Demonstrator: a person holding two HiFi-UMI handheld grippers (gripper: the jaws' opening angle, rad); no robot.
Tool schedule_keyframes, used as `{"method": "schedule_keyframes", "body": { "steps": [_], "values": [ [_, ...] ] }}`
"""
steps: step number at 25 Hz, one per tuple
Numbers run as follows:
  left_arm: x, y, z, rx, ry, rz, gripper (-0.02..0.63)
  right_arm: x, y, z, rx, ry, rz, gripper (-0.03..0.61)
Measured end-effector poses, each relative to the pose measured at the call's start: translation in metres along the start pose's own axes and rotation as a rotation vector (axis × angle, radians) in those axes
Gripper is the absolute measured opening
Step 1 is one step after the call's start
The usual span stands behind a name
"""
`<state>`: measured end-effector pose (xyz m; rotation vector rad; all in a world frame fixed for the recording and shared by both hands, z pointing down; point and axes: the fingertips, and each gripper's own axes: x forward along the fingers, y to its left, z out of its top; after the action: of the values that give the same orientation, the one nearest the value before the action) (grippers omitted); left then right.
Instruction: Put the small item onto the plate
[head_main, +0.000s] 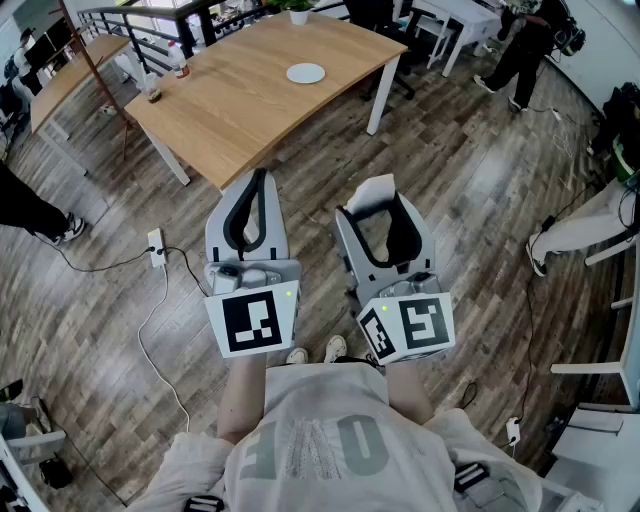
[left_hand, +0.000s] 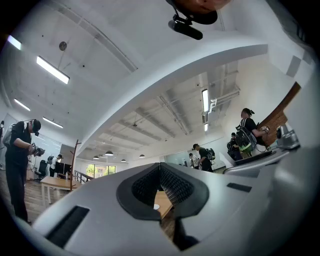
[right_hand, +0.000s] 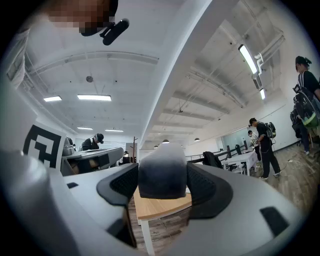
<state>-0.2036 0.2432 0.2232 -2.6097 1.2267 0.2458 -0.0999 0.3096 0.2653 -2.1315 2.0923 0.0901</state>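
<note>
stage: carry phase by my read. Item is in hand, not delivered.
right gripper (head_main: 372, 205): clamped on the small item (right_hand: 162, 176), both pads against its sides, jaws standing wide around it.
small item: pale top fading to dark grey. Sits at the jaw tips, up in the air over the wood floor (head_main: 470, 190), nowhere near the table. Probably a soft block, but the close view is too distorted to name it.
left gripper (head_main: 258, 185): clenched on nothing, tips touching, idle beside the right one.
plate (head_main: 306, 73): white, empty, on the far half of the wooden table (head_main: 240, 105). Well apart from both grippers.
position: person stands back from the near table corner, both grippers held in front of the body and pointing toward the table.
done: 1 of 2 steps, the pickup.
left: walk up to the table, reach across to the plate, lower the item onto it, let go.
note: 1 or 2 small objects sit along the table's left edge, clear of the path to the plate.
</note>
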Motion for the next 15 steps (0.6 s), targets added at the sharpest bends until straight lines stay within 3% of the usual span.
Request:
{"method": "schedule_keyframes", "body": {
  "steps": [15],
  "values": [
    [0.019,-0.028,0.007,-0.006,-0.053,0.024,0.009,-0.014,-0.046,0.005,0.002,-0.045,-0.002,0.305]
  ]
}}
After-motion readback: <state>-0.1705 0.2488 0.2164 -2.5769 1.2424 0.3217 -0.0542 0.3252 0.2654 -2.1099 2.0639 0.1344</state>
